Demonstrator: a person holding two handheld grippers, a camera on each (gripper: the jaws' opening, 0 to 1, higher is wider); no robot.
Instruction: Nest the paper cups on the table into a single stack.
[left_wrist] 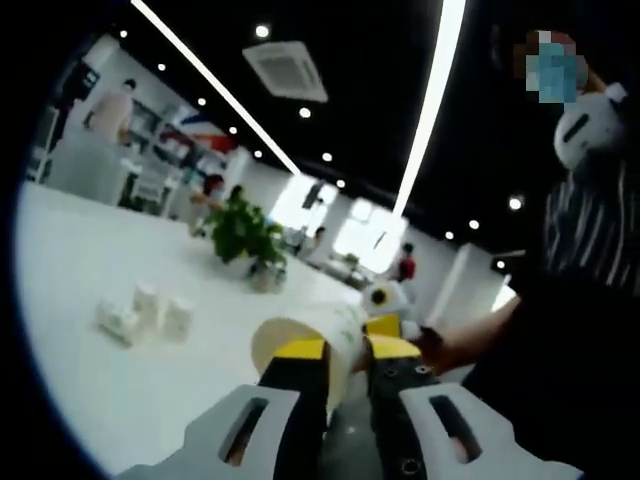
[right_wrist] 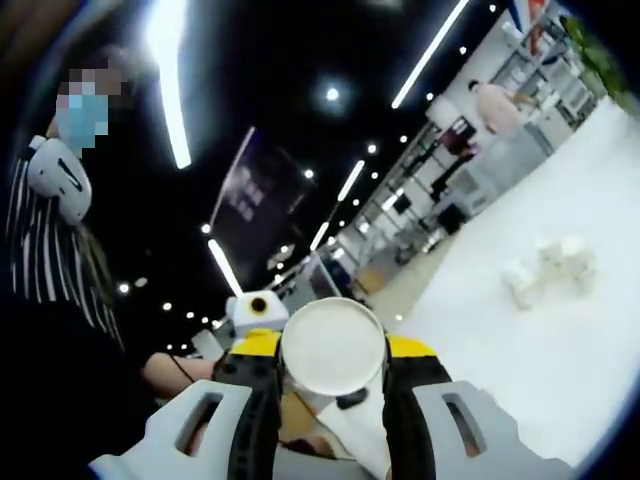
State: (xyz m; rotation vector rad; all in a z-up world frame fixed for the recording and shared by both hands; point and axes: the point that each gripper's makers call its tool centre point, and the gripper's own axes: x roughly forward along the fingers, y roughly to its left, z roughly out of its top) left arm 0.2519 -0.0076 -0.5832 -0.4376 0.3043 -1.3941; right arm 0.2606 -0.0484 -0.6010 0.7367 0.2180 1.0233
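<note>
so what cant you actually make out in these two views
- Left gripper view: the paper cup in the left gripper shows its open mouth; the jaws hide its lower body.
- Right gripper view: the held cup shows only a round end in the right gripper; its side wall is hidden.
- Both views: the cups on the table are too small and blurred to count.

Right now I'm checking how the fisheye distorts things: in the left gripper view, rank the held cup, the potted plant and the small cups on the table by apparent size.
1. Held paper cup, between the left tongs: largest, though nearest the lens.
2. Potted plant.
3. Small cups on the table: each smallest, and alike.
</note>
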